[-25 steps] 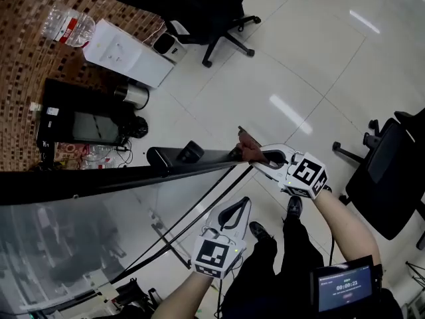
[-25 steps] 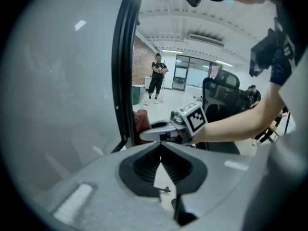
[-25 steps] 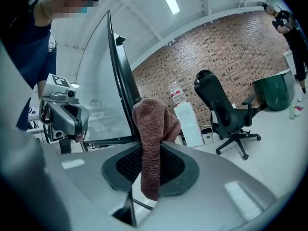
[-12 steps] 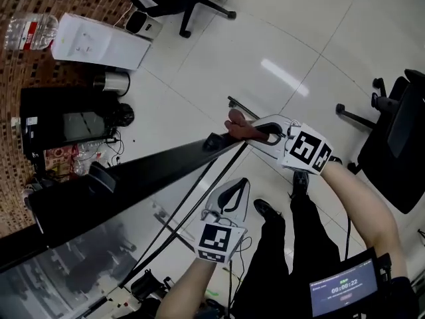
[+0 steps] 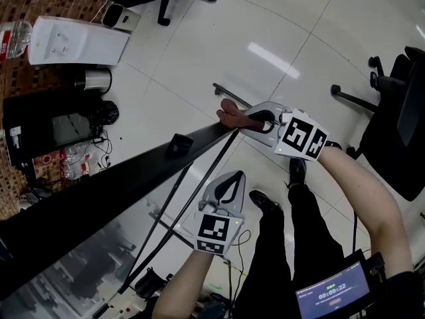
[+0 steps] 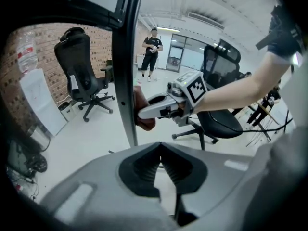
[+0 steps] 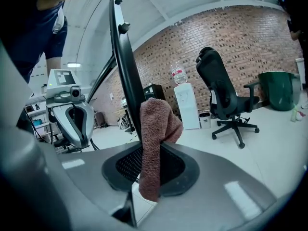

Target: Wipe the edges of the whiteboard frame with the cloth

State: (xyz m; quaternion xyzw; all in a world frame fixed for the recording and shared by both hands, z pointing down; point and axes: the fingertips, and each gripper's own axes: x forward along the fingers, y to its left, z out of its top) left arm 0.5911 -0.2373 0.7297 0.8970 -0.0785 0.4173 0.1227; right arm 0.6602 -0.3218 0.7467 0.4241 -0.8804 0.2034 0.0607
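1. Right gripper view shows my right gripper (image 7: 150,166) with its jaws clamped on a narrow fold of the brown cloth (image 7: 155,129). Most of the cloth bunches above the pads, so I judge that drag along the whiteboard frame (image 7: 126,81) could tug it loose
2. Head view puts the cloth (image 5: 228,113) at the upper centre, right at the corner end of the dark whiteboard frame (image 5: 133,185). A stroke that drifts sideways there could slide off the edge and wipe air
3. My left gripper (image 5: 232,178) hangs at lower centre, jaws closed together on nothing, just beside the stand struts (image 5: 199,183). Nothing steadies the board, so I reckon a firm push from the right could swing or shift it, and the left gripper could knock a strut
4. I can't tell whether the cloth truly presses on the frame, because in the right gripper view it covers the spot where they would meet
5. The frame runs out of the lower left of the head view, so its far end and other edges are cut off
6. The glossy board face (image 5: 66,271) at lower left mirrors the room, and I can't make out any dirt on face or frame
7. Left gripper view has the frame (image 6: 125,81) as a dark bar left of centre, with the cloth (image 6: 144,121) half hidden behind it
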